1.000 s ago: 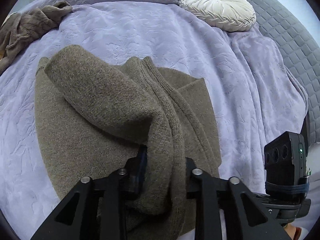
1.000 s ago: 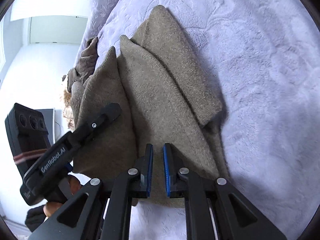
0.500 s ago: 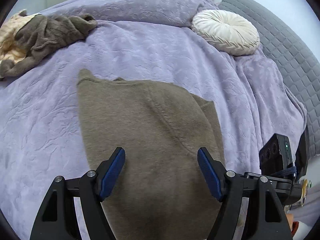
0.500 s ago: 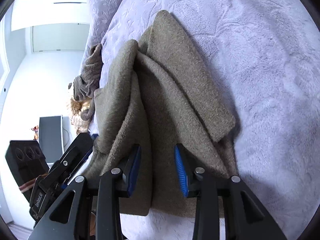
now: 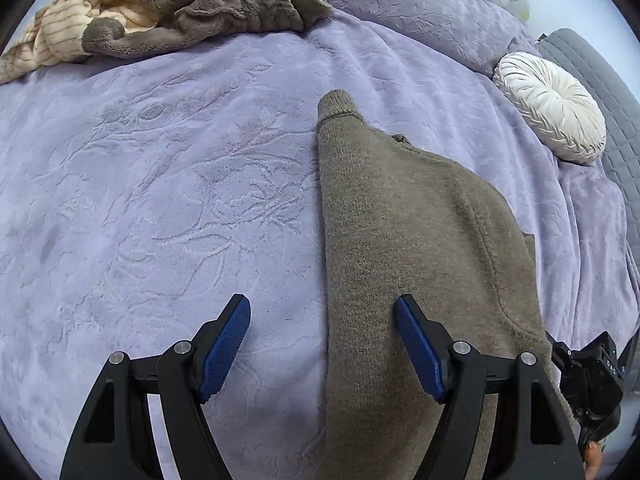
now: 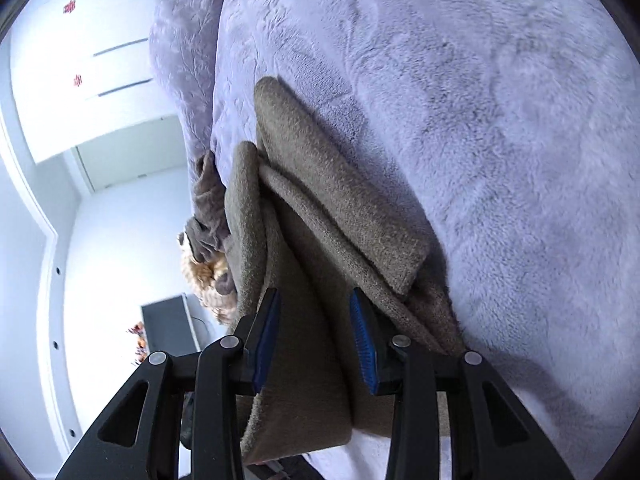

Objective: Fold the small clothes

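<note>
Sweater (image 5: 404, 248) lies folded lengthwise on the lavender bed (image 5: 160, 200), both claws gaping and gripping nothing, left claw (image 5: 322, 344) straddling its edge, right claw (image 6: 316, 344) over its layers, likely ready for another fold.

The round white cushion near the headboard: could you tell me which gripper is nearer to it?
Probably left. The left gripper has the round white cushion ahead to its right; the right gripper, over the brown sweater, shows no cushion clearly.
</note>
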